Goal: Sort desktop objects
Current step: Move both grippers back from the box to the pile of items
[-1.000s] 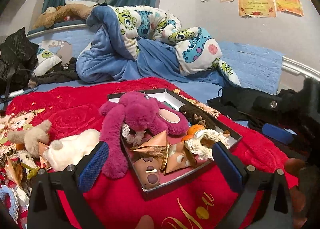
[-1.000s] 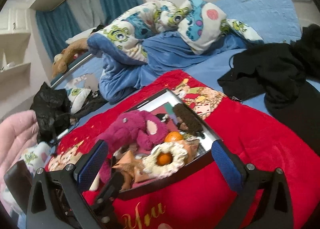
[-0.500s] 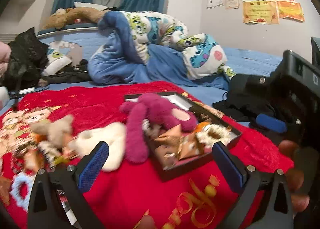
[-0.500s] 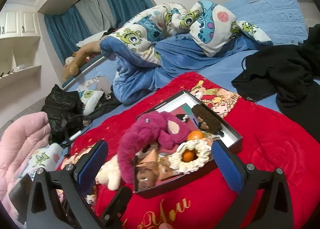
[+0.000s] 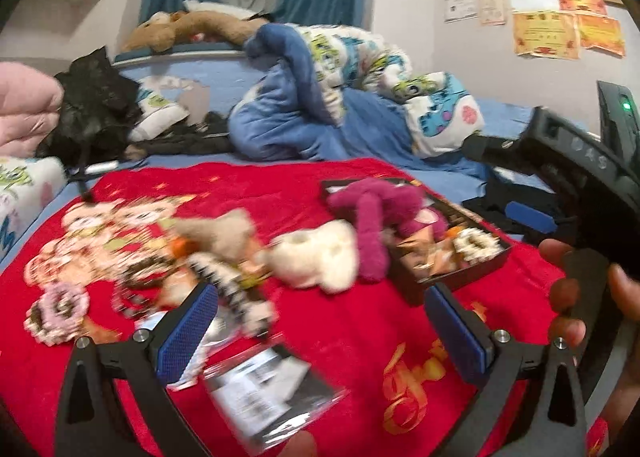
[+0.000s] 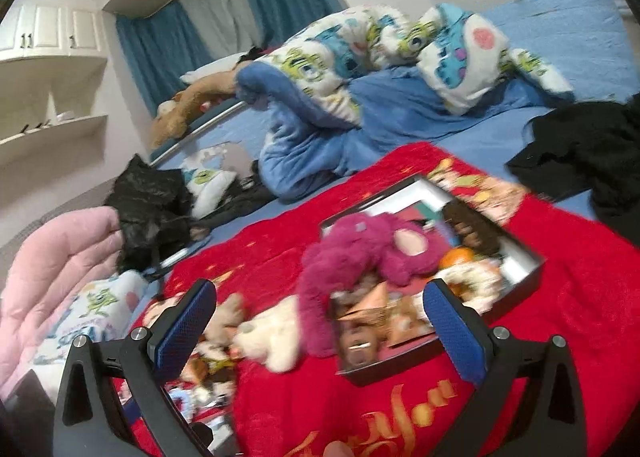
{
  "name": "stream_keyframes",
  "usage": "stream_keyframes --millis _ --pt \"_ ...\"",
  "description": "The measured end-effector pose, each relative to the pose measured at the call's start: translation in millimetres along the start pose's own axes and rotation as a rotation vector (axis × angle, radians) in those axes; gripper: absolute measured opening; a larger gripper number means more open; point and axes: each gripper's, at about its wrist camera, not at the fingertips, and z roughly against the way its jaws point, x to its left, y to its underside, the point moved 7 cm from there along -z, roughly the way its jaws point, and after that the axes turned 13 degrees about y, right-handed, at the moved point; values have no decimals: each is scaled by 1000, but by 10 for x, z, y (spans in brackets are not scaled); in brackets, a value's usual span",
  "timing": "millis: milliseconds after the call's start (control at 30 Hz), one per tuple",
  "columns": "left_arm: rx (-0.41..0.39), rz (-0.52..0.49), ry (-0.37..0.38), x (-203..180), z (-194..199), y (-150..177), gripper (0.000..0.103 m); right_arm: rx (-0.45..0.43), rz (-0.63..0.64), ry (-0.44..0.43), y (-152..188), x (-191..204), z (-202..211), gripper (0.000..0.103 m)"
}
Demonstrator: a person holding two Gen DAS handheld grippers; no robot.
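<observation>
A black tray (image 5: 460, 281) (image 6: 520, 253) lies on a red blanket (image 5: 352, 321) and holds a magenta plush (image 5: 384, 209) (image 6: 360, 245), an orange, folded paper pieces and a white frilly ring. A white plush (image 5: 316, 257) (image 6: 264, 333) and a beige plush (image 5: 224, 233) lie left of the tray among small loose items. A clear packet with a black card (image 5: 268, 389) lies close in front. My left gripper (image 5: 320, 333) is open and empty above the blanket. My right gripper (image 6: 320, 325) is open and empty, short of the tray.
A blue and cartoon-print duvet (image 5: 336, 97) is heaped on the bed behind. Black clothes (image 6: 580, 153) lie to the right, a black bag (image 5: 92, 109) and pink quilt (image 6: 52, 269) to the left. The right-hand gripper body (image 5: 580, 185) and fingers show at the right edge.
Both cameras have pulled back and swung left. The tray now sits further right and smaller in the left wrist view, and the loose items and packet have come into view.
</observation>
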Motion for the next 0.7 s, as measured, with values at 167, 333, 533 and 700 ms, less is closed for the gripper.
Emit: stream_keyframes --millis 167,333,533,700 --pt "27 46 -79 469 231 98 103 16 42 -63 155 320 -20 103" --pt "36 61 -144 827 495 159 103 44 11 -130 276 589 -72 103" --pt "37 66 -211 1197 823 187 103 110 -6 -199 516 922 -168 103" --pt "47 111 -243 1444 933 262 103 129 106 -232 748 1240 -142 103"
